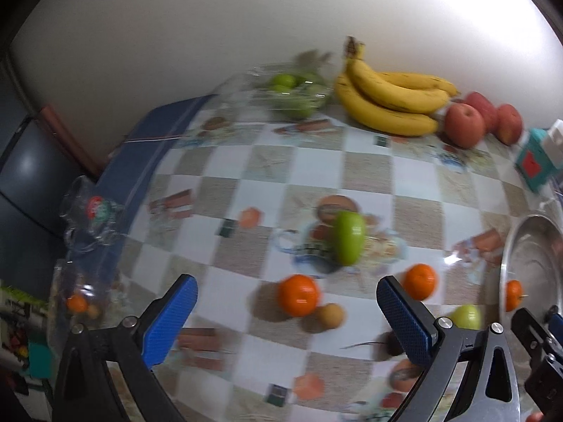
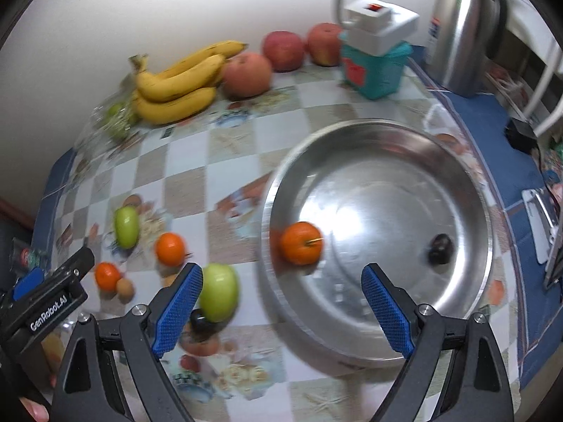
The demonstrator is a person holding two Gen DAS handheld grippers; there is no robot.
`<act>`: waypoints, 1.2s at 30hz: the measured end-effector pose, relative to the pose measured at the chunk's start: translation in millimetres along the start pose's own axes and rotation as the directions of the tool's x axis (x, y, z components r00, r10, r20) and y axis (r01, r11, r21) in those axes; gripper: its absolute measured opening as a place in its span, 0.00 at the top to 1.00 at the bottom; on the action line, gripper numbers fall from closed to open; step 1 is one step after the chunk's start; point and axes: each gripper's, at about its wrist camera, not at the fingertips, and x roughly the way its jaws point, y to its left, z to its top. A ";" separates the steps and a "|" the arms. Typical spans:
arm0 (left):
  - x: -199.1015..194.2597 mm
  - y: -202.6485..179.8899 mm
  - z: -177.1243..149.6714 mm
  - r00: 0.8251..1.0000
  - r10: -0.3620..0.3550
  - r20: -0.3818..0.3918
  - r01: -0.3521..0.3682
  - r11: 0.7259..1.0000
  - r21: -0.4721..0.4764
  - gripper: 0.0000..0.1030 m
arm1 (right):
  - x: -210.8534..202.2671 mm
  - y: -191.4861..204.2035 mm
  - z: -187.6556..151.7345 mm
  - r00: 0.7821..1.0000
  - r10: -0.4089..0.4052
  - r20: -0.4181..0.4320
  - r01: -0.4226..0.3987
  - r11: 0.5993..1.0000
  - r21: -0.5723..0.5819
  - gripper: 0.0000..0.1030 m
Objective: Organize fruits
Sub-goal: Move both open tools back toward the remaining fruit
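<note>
Right wrist view: round steel bowl [image 2: 380,161], shiny and shallow, holding one orange [image 2: 301,242] with a small stem near its left wall and one dark, glossy, plum-like fruit [image 2: 440,248] to the right. Just beside the bowl's left rim on the checked, glossy tablecloth [image 2: 225,140]: smooth green fruit [image 2: 219,292], two loose oranges [image 2: 170,248], another elongated green fruit [image 2: 126,227], a small tan round fruit [image 2: 125,288]. By the wall: banana bunch [image 2: 176,81], speckled; three red apples [image 2: 246,74]. Right gripper [image 2: 281,311]: blue textured pads spread wide, holding nothing, over the bowl's near rim. Left gripper [image 1: 286,320]: likewise spread, empty, above the loose oranges; its black body reads "GenRobot.AI". Teal box with white lid [image 2: 374,59]; steel flask [image 2: 464,31].
</note>
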 end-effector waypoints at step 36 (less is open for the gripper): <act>38.9 28.0 -6.0 0.982 -0.150 -0.117 0.137 0.984 -0.116 0.00 | 22.8 25.7 0.0 0.982 0.181 -0.055 -0.182 0.983 -0.003 0.11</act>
